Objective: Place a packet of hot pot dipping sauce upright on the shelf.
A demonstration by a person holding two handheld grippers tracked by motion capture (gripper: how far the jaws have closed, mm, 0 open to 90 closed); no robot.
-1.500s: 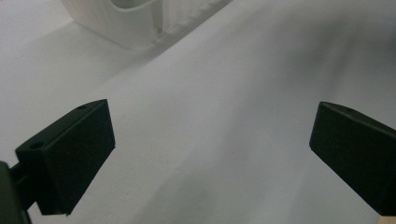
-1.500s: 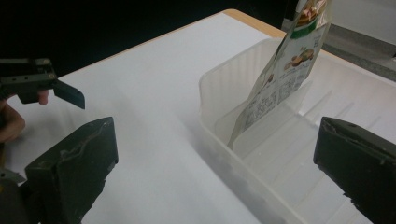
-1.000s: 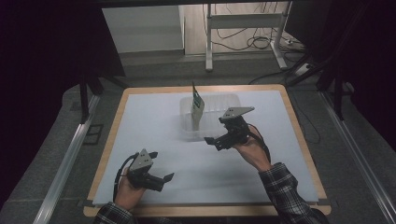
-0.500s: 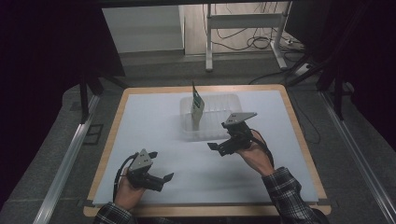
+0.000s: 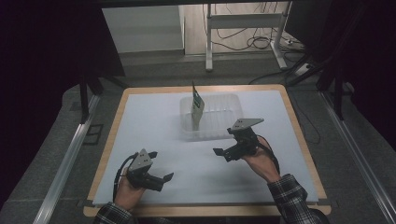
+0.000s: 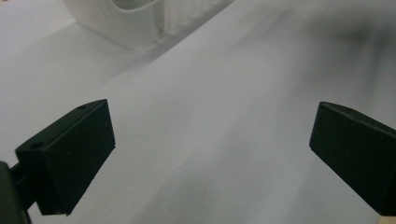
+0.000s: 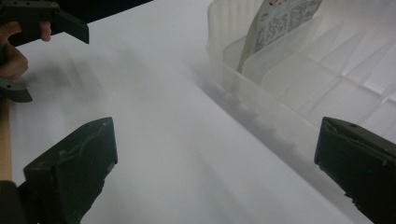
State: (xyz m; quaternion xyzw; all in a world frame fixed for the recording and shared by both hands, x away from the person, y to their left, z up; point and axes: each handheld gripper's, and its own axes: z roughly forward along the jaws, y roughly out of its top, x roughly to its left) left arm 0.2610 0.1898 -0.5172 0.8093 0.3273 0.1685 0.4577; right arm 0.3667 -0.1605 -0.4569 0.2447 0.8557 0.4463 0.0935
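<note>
Drawn back toward the person since a second ago — the right gripper, then just beside the clear ribbed tray, now a little clear of the tray's near wall and lower over the surface. Left gripper unmoved across the same interval, parked near the front edge.

Both empty. Right jaws spread wide with nothing between them, as seen in the right gripper view; left jaws equally wide in the left gripper view, bare white sheet between. Wide spread on the right probably a sign of a release just done, or of readiness for a fresh grasp — a judgement only.

Ahead of the right gripper and slightly to its left in the high view: the tray, with a printed packet standing upright on edge in a slot near the tray's left end. Packet slotted between the dividers, likely so that the ribs keep it from toppling. Seen along the right jaws, packet up and to the right, just past the tray wall. From the left gripper, tray corner well ahead and to the left.

White sheet over a wooden board, rim showing all round. Beyond: dark drapes on both sides, grey floor, a white frame with cables trailing beneath.
</note>
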